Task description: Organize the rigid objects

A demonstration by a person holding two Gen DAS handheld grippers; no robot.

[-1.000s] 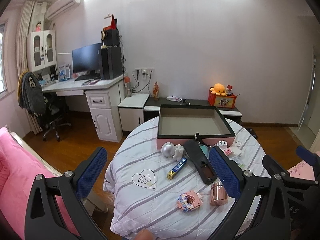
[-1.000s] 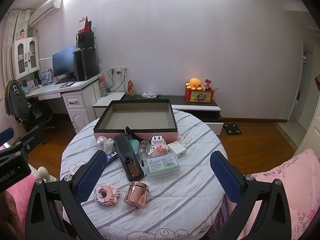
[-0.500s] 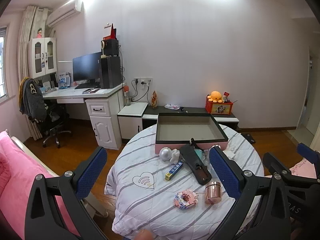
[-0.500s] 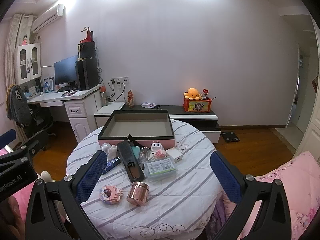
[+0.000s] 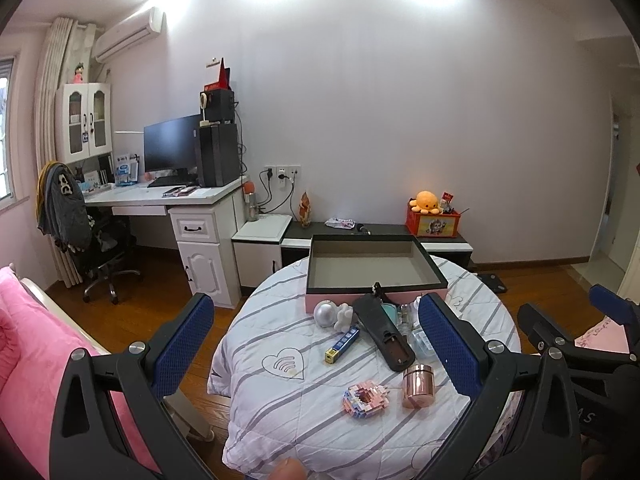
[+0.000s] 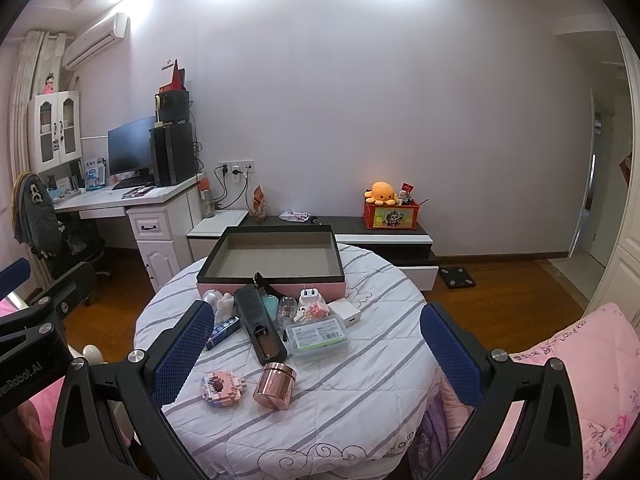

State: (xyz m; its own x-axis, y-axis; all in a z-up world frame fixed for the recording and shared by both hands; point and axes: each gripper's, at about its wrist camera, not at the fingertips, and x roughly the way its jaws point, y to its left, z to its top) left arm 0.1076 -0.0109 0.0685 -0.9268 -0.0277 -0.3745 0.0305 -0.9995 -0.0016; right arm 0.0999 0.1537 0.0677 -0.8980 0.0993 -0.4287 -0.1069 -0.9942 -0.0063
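On the table (image 6: 360, 380), the box (image 6: 272, 276) sits behind the remote (image 6: 260, 328), jar (image 6: 276, 384) nearest, perhaps 1 case (image 6: 320, 336) right.

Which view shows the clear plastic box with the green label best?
The right wrist view: the clear plastic box lies unobstructed on the table, label readable as a patch. In the left wrist view only a corner shows; the left gripper's right finger covers the rest.

Bright ceiling glare, soft shadows, sharp focus, fisheye-bowed dark edges.
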